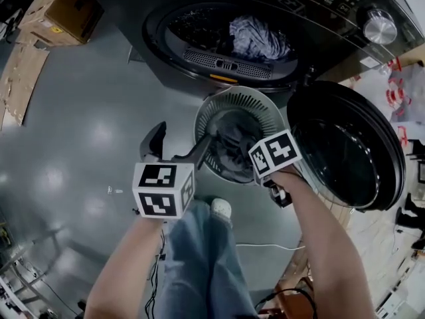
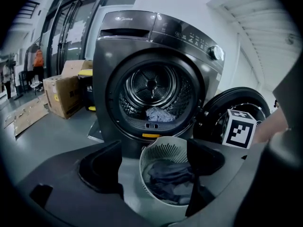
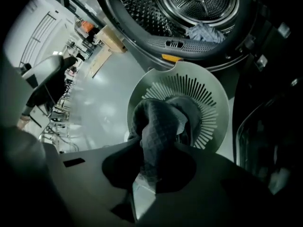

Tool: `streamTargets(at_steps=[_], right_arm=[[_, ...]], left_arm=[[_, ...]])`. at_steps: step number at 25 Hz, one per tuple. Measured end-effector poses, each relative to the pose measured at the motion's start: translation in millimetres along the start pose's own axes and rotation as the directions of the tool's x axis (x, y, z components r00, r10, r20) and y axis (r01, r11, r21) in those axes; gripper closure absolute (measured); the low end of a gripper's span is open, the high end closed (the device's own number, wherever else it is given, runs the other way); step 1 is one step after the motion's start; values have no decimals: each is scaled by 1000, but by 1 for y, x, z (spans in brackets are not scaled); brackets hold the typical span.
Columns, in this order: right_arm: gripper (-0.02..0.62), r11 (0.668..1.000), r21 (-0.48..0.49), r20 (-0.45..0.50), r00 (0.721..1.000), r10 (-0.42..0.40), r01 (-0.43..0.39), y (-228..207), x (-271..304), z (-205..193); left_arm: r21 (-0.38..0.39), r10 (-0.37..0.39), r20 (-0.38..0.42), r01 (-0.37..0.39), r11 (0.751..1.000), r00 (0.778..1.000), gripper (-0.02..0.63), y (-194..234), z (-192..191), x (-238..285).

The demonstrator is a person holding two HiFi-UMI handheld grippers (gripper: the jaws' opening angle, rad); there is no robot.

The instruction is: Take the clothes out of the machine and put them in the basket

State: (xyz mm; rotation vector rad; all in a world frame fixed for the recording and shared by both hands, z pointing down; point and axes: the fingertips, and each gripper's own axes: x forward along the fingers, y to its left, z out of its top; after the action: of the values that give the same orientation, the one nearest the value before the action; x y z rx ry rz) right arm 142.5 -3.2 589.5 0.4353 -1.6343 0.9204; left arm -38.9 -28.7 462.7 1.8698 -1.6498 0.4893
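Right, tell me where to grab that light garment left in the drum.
Best pinch the raised, bunched top of the light garment; it lies crumpled at the drum's front lip. Come straight in through the open doorway with the open left claw.

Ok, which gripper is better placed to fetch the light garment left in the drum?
Left. The left gripper is open and empty, facing the drum where the light garment lies. The right gripper is shut on a dark checked cloth over the basket, so it must drop that first.
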Motion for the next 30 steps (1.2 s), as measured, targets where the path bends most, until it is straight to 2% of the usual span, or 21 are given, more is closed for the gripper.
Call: streamTargets(at_steps=[4, 6, 7, 10, 12, 15, 18, 22, 26, 30], right_arm=[[538, 996, 39, 127, 988, -90, 85, -16, -7, 29], [514, 994, 45, 160, 981, -105, 99, -18, -8, 39], [474, 995, 53, 165, 981, -97, 90, -17, -7, 43], [285, 995, 91, 157, 985, -64, 50, -16, -2, 53], [248, 992, 97, 162, 983, -92, 77, -21, 0, 61], [238, 988, 85, 193, 970, -146, 132, -29, -2, 80], [238, 985, 83, 216, 962, -165, 150, -34, -4, 101], [238, 982, 80, 280, 941, -189, 173, -40, -9, 143], [238, 972, 102, 402, 885, -235, 211, -53, -14, 190], [238, 969, 187, 521, 820, -235, 159, -63, -14, 219]], left_arm=[[-7, 3, -7, -3, 1000, 1000, 173, 2, -5, 2], [-7, 2, -12, -2, 1000, 1000, 175, 4, -6, 4], [-7, 2, -15, -2, 1000, 1000, 176, 6, -7, 5], [-6, 7, -17, -7, 1000, 1000, 176, 12, -5, 11], [-8, 13, -21, -13, 1000, 1000, 176, 18, -4, 17], [0, 18, -36, -18, 1000, 999, 179, 27, -2, 27], [27, 3, -44, -1, 1000, 999, 184, 32, 7, 41], [87, -32, -12, 33, 996, 999, 196, 38, 37, 66], [148, -63, 40, 57, 987, 997, 202, 43, 63, 96], [217, -96, 63, 81, 973, 993, 207, 47, 69, 124]])
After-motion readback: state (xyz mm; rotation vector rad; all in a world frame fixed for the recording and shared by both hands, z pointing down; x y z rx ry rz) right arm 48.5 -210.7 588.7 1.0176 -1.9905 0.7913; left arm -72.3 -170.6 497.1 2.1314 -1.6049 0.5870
